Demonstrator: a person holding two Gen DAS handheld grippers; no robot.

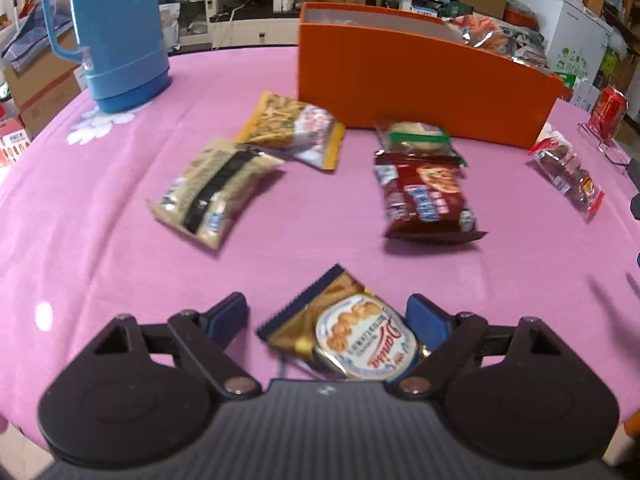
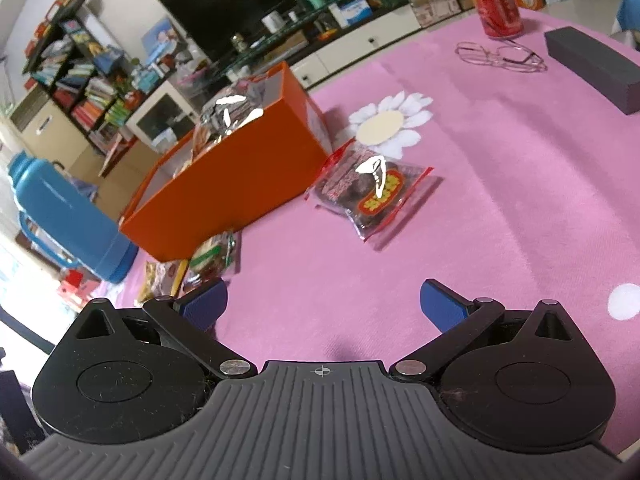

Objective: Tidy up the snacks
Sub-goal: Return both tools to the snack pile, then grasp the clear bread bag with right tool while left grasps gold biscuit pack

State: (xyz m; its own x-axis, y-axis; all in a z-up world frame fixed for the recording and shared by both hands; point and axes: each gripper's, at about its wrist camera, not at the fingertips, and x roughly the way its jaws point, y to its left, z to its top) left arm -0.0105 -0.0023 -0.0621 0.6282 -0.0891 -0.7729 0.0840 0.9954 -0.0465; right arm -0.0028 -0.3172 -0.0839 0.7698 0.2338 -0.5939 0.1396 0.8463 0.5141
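Left wrist view: left claw spread wide, gold packet between fingers, near right pad, not clamped. Judged light, crinkly, slippery foil, contents brittle; best pinched across sealed serrated edge. Orange box well ahead; box interior mostly hidden by wall. Packet's near end cut off by claw body. Right claw wide, empty; red packet ahead, glare masked print.

Danisa cookie packet, gold, flat at 6 o'clock. Beige packet at 9; yellow, green-banded and maroon centre; clear red-edged at 3. Orange box, part-filled, at 12.
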